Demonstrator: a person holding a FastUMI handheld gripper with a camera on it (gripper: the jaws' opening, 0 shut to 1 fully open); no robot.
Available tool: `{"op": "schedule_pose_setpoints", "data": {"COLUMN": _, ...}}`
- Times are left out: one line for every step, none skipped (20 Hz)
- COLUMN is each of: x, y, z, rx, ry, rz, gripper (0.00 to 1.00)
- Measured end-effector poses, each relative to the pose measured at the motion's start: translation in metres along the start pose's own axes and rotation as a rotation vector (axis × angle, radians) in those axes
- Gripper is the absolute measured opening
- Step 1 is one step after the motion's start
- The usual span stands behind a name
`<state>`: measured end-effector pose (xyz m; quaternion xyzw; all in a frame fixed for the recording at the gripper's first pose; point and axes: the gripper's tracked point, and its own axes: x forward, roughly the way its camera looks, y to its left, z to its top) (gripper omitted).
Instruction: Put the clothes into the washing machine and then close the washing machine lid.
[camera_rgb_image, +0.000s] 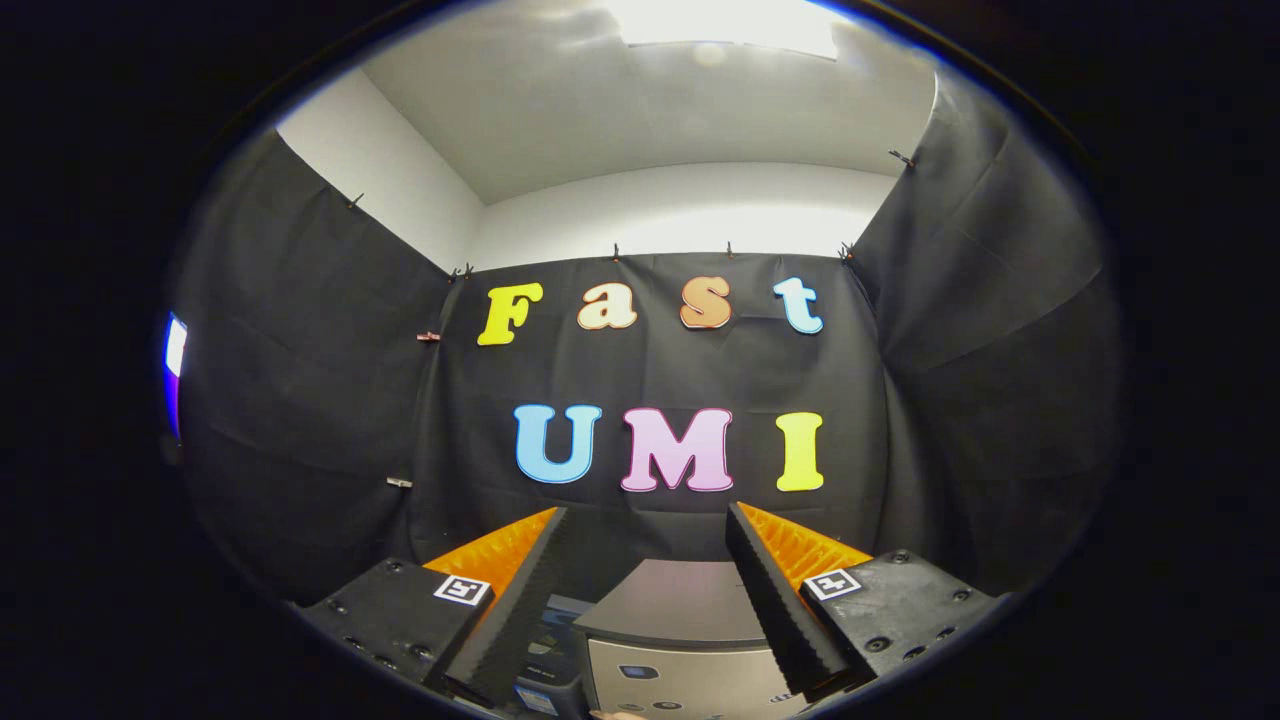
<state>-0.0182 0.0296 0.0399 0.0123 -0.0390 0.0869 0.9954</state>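
Black cloth walls, white ceiling above; grey washer (680, 610) lid closed, sits between wide-open jaws (648, 540), nothing held.

The washing machine (672, 620) sits between and below the spread fingers of the gripper (648, 600), which grip nothing. Its lower body is cut off. The right finger (778, 600) covers its right edge; the left finger (515, 610) hides part of a dark object (553, 650) beside it. The front-panel markings (640, 672) are too small to tell. A pale sliver (615, 714) below the panel cannot be identified.
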Motion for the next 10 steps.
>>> {"op": "schedule_pose_setpoints", "data": {"x": -0.0006, "y": 0.0005, "z": -0.0002, "rx": 0.002, "ry": 0.000, "rz": 0.000, "gripper": 0.98}}
{"op": "schedule_pose_setpoints", "data": {"x": -0.0003, "y": 0.0011, "z": -0.0002, "rx": 0.003, "ry": 0.000, "rz": 0.001, "gripper": 0.98}}
{"op": "schedule_pose_setpoints", "data": {"x": 0.0005, "y": 0.0022, "z": -0.0008, "rx": 0.003, "ry": 0.001, "rz": 0.001, "gripper": 0.98}}
{"op": "schedule_pose_setpoints", "data": {"x": -0.0003, "y": 0.0025, "z": -0.0005, "rx": 0.001, "ry": 0.003, "rz": 0.002, "gripper": 0.98}}
{"op": "schedule_pose_setpoints", "data": {"x": 0.0003, "y": 0.0022, "z": -0.0008, "rx": -0.002, "ry": 0.006, "rz": 0.002, "gripper": 0.98}}
{"op": "schedule_pose_setpoints", "data": {"x": 0.0009, "y": 0.0027, "z": -0.0014, "rx": -0.003, "ry": 0.008, "rz": 0.001, "gripper": 0.98}}
{"op": "schedule_pose_setpoints", "data": {"x": 0.0007, "y": 0.0039, "z": -0.0022, "rx": -0.005, "ry": 0.010, "rz": 0.000, "gripper": 0.98}}
{"op": "schedule_pose_setpoints", "data": {"x": 0.0010, "y": 0.0043, "z": -0.0015, "rx": -0.006, "ry": 0.010, "rz": -0.001, "gripper": 0.98}}
{"op": "schedule_pose_setpoints", "data": {"x": -0.0001, "y": 0.0051, "z": -0.0007, "rx": -0.005, "ry": 0.007, "rz": 0.000, "gripper": 0.98}}
{"op": "schedule_pose_setpoints", "data": {"x": -0.0001, "y": 0.0072, "z": 0.0007, "rx": -0.002, "ry": 0.004, "rz": 0.002, "gripper": 0.98}}
